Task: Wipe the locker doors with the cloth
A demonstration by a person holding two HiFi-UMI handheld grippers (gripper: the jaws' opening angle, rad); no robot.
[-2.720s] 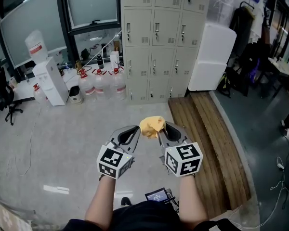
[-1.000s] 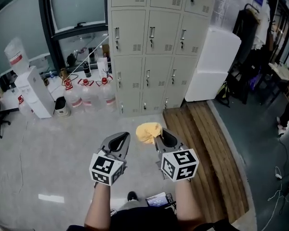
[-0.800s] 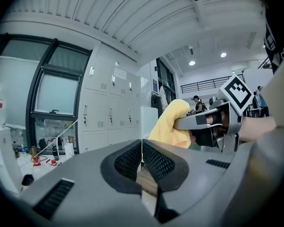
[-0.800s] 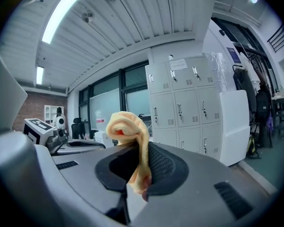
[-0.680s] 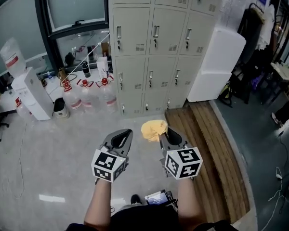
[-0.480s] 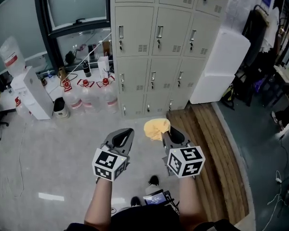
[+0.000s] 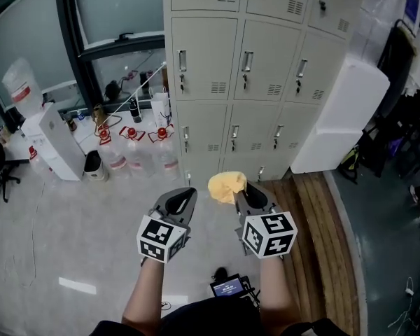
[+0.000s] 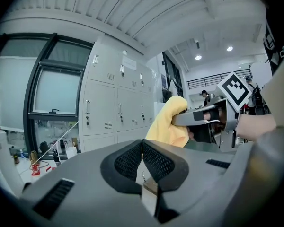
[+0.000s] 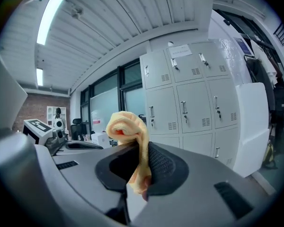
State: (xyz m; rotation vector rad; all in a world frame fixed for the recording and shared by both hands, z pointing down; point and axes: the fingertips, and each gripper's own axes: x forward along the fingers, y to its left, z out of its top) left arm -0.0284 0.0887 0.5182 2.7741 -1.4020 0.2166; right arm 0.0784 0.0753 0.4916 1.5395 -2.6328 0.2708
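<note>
A bunched yellow cloth [image 7: 227, 185] [image 9: 134, 141] [image 8: 169, 122] sticks out of my right gripper [image 7: 242, 196] [image 9: 141, 167], which is shut on it. My left gripper [image 7: 182, 203] [image 8: 142, 162] is shut with nothing between its pads, just left of the right one. The beige metal lockers [image 7: 259, 75] [image 9: 189, 98] [image 8: 116, 110] stand ahead, several doors with handles, still a step away from both grippers.
Water bottles [image 7: 136, 149] and a white dispenser [image 7: 52, 142] stand left of the lockers below a dark window. A white cabinet [image 7: 339, 117] leans at the lockers' right. Wooden planks [image 7: 315, 229] cover the floor on the right. Clothes hang far right [image 7: 413, 68].
The person has walked closer to the lockers, which now fill more of the head view. Both grippers keep their pose, and the cloth stays in the right one.
</note>
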